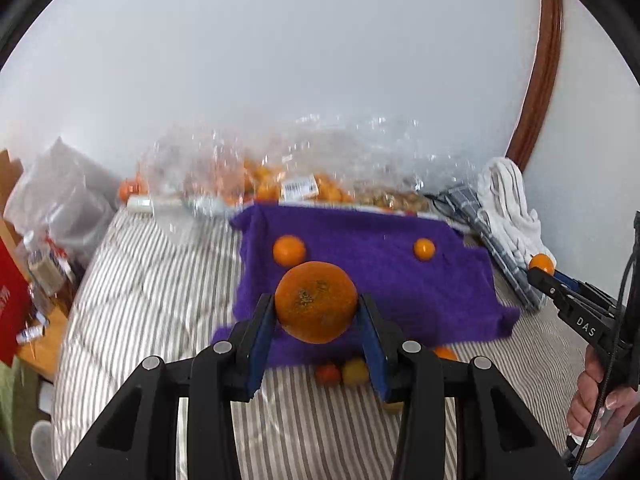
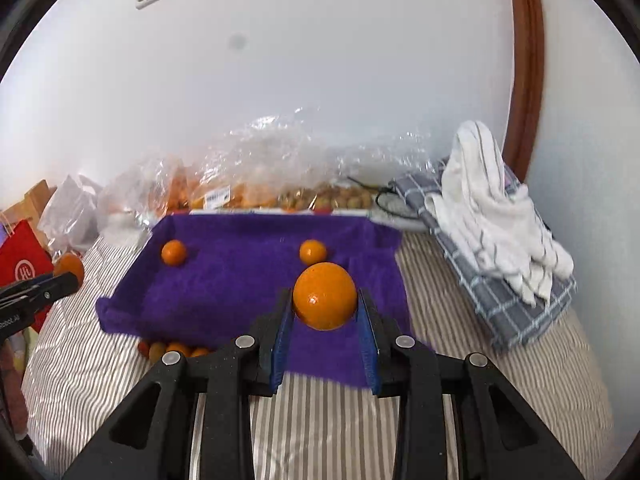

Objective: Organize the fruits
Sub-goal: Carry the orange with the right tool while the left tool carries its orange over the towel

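My left gripper (image 1: pixel 316 300) is shut on a large, rough-skinned orange (image 1: pixel 316 316), held above the near edge of a purple cloth-lined tray (image 1: pixel 400 292). Two small oranges (image 1: pixel 289 250) (image 1: pixel 424 249) lie on that cloth. My right gripper (image 2: pixel 324 294) is shut on a smooth orange (image 2: pixel 325 304) over the same tray (image 2: pixel 232 288), where the two small oranges (image 2: pixel 173 252) (image 2: pixel 313 251) also show. Each view catches the other gripper from the side with its fruit: the right gripper (image 1: pixel 540 272) at the right edge, the left gripper (image 2: pixel 66 278) at the left edge.
Small red and yellow fruits (image 1: pixel 342 372) (image 2: pixel 172 349) lie on the striped bedding (image 1: pixel 160 300) at the tray's front edge. Clear plastic bags of fruit (image 2: pixel 248 184) stand behind the tray along the wall. A white towel (image 2: pixel 492 208) on checked cloth lies right. A red bag (image 2: pixel 22 264) stands left.
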The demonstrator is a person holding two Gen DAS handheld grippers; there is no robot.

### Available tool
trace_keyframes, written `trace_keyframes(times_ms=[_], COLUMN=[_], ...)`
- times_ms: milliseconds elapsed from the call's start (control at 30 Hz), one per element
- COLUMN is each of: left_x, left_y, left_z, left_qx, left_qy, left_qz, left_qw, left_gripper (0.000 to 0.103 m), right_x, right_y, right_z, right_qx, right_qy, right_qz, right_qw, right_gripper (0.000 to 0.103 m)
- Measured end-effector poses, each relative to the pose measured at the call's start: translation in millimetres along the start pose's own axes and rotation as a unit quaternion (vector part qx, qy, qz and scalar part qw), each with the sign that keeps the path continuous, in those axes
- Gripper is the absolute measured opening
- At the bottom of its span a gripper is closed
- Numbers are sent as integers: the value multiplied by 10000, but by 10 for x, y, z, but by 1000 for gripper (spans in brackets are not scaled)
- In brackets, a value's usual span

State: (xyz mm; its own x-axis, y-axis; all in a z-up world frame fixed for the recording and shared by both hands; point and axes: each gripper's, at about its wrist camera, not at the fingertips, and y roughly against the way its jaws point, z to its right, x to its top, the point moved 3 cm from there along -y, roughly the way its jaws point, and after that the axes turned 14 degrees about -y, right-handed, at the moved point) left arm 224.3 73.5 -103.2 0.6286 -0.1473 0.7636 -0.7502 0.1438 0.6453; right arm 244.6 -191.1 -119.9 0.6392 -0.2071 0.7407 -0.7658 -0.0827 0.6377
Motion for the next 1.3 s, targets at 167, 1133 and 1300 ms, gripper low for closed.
trace_keyframes(times_ms=[167,1133,1300], left_x=[191,-105,-107], left_y=[-176,-1288,-1292], left_z=[-57,-200,-162], left_qx=[-41,266,287], left_qy=[83,230,159], left_qz=[112,-486,-508], left_qw=[9999,9982,9982], left_gripper=[39,39,39], right_x=[210,-134,-189], right_y=[-227,-1463,-1526], right_z=[-43,46,-2], right_qx=[4,-195,-212], right_qy=[-8,68,131], right_qz=[4,-826,-938], right_qw=[10000,9964,9953], right_gripper=[31,31,31])
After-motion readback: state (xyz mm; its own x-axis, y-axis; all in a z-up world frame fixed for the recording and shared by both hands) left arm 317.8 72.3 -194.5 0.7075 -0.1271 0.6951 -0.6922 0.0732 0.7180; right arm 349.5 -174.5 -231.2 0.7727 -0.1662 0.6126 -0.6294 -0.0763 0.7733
